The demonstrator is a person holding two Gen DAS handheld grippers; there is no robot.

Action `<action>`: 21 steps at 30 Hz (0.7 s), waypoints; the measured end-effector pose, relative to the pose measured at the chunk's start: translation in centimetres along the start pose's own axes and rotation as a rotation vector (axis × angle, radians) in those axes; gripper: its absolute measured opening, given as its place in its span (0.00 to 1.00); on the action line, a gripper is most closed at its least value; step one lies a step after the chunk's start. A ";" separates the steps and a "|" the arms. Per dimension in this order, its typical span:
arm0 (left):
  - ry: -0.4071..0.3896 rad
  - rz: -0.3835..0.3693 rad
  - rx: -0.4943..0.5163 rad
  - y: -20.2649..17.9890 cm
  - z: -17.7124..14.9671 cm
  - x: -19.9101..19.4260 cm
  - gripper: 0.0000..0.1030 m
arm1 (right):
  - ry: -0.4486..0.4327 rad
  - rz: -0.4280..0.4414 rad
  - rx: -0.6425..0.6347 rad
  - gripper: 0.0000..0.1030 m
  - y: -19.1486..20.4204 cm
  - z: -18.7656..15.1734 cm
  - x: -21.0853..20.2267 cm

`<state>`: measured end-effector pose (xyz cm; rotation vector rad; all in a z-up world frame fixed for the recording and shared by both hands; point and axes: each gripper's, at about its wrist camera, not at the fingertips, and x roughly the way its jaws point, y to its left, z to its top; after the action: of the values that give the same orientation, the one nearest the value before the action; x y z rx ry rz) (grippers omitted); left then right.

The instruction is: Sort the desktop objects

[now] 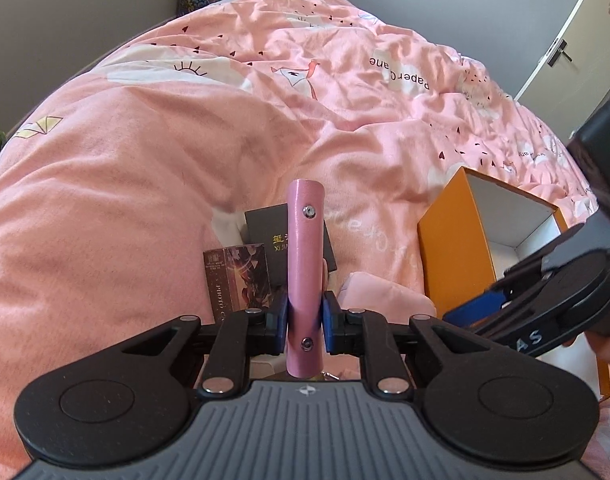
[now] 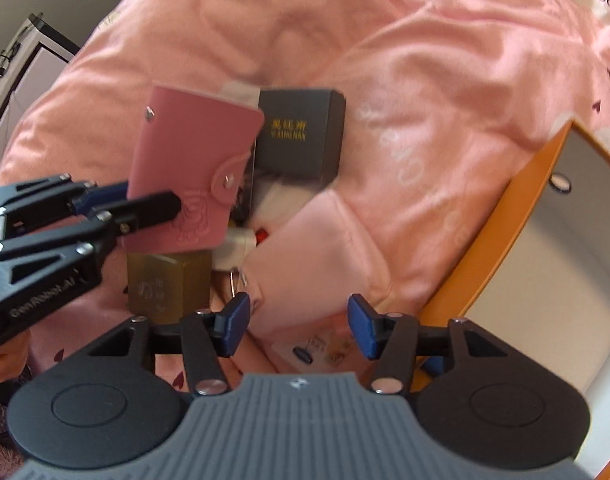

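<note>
My left gripper [image 1: 304,316] is shut on a pink card wallet [image 1: 304,272] and holds it edge-on above the bed; the right wrist view shows the wallet's flat side [image 2: 193,176] in that gripper [image 2: 145,204]. My right gripper [image 2: 299,330] is open and empty, above a pink cloth pouch [image 2: 317,256]. It also shows at the right of the left wrist view [image 1: 485,308]. A black box with gold lettering [image 2: 299,136] lies behind the wallet. A gold box [image 2: 167,284] and a white charger [image 2: 237,248] lie below it.
An open orange box with a white inside [image 2: 545,248] stands to the right, also in the left wrist view [image 1: 457,248]. A dark printed card box [image 1: 237,276] stands left of the wallet. A pink quilt [image 1: 145,160] covers the bed. A white door [image 1: 565,40] is at the far right.
</note>
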<state>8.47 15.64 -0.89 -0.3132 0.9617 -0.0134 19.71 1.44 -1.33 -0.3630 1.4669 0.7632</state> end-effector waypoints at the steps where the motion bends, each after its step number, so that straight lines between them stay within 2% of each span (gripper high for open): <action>1: -0.004 0.000 -0.001 0.1 -0.1 -0.2 0.19 | 0.018 -0.007 0.009 0.59 0.1 -0.1 0.3; 9: -0.041 -0.015 -0.018 0.8 -0.8 -1.5 0.19 | 0.087 -0.100 -0.039 0.69 2.1 0.3 3.0; 13: -0.054 -0.024 -0.026 1.1 -1.0 -2.0 0.19 | 0.109 -0.203 -0.095 0.79 3.4 0.9 4.8; 15: -0.054 -0.026 -0.024 1.2 -1.0 -2.0 0.19 | 0.075 -0.241 -0.089 0.79 3.4 1.2 5.0; 21: -0.025 -0.015 -0.018 1.2 -1.2 -1.4 0.19 | -0.080 -0.190 0.040 0.71 1.6 1.2 4.9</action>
<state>6.59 16.73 -0.75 -0.3370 0.9355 -0.0149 19.22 4.49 -5.56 -0.4299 1.3496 0.5883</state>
